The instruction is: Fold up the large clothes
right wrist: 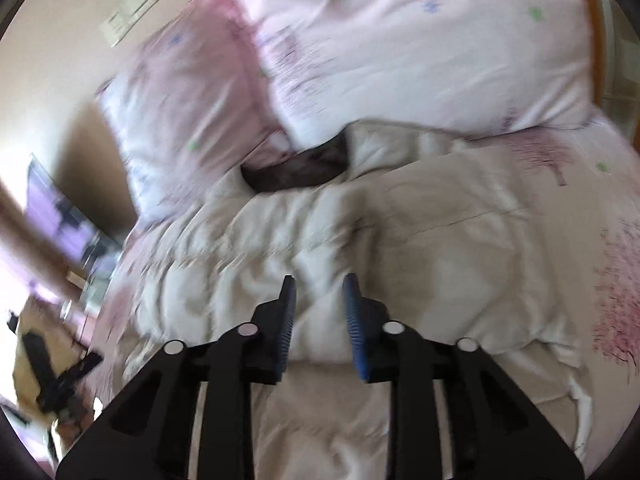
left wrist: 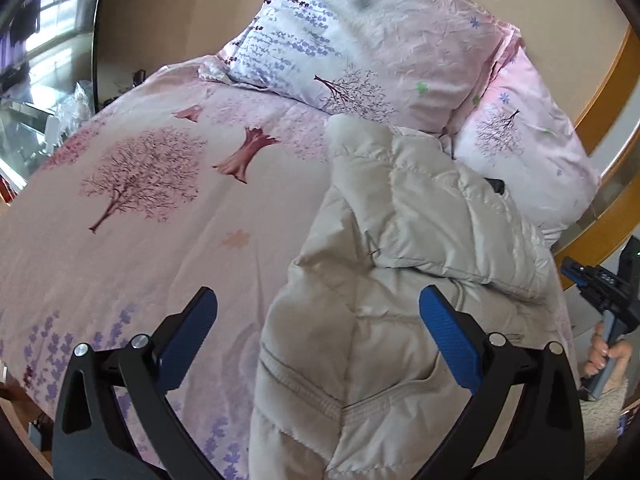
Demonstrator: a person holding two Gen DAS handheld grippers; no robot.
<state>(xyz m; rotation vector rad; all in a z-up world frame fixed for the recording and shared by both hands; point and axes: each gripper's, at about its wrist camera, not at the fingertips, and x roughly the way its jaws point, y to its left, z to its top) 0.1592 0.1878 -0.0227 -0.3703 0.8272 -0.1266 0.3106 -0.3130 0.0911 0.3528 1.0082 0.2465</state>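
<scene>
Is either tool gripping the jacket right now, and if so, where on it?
Neither. The left tool stands wide open above the jacket; the right tool stands narrowly apart above it, nothing between its pads.

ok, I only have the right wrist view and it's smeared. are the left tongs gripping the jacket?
Observer: No. The left tongs stand wide open over the jacket, with nothing pinched between the pads.
Operator: Which part are they over?
Observer: Its near left edge, by a stitched seam; the left pad is over the pink bedcover.
Operator: Where do my tongs sit from there?
Observer: The right tongs are past the jacket's right edge, with a hand on the handle.
</scene>
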